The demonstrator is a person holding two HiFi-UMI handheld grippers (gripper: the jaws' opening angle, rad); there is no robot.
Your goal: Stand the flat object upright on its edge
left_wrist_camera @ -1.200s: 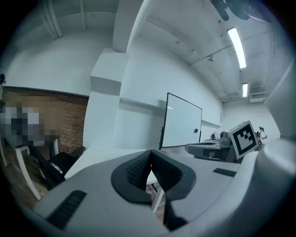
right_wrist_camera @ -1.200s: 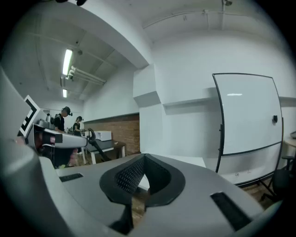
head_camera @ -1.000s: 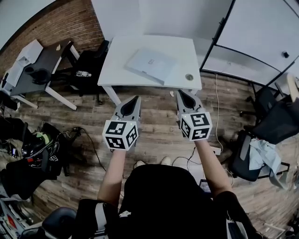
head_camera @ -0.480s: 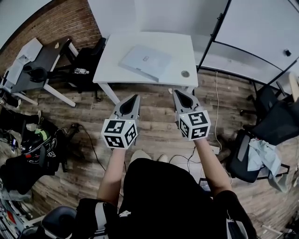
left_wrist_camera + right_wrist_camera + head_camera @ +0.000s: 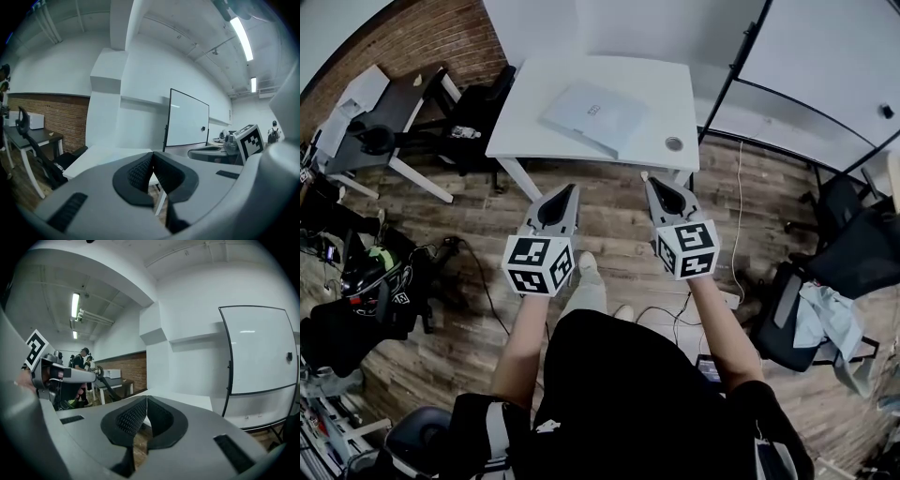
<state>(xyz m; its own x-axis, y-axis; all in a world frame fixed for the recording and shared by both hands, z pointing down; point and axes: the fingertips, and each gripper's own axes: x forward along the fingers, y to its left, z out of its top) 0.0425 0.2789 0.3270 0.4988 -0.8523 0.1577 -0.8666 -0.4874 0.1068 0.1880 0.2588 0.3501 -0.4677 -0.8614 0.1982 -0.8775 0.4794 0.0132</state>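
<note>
In the head view, the left gripper (image 5: pixel 572 188) and the right gripper (image 5: pixel 647 178) are held side by side above a brown wooden plank floor (image 5: pixel 609 234), each with its fingers pressed together and nothing between them. Ahead of both pairs of fingers, well apart from them, stands a white rectangular table (image 5: pixel 530 131). The pale grey flat rectangular object (image 5: pixel 593 114) lies flat on it, beyond the gap between the two sets of fingertips. A small round metal cap (image 5: pixel 674 143) sits in the tabletop ahead of the right fingers. In the left gripper view, the left gripper (image 5: pixel 152 159) shows dark ribbed fingers closed tip to tip and empty, with the table (image 5: pixel 96 157) beyond them to the left and a black-framed whiteboard (image 5: pixel 187 119) above them. In the right gripper view, the right gripper (image 5: pixel 146 401) is likewise closed on nothing, the table (image 5: pixel 180 397) just past its fingers.
</note>
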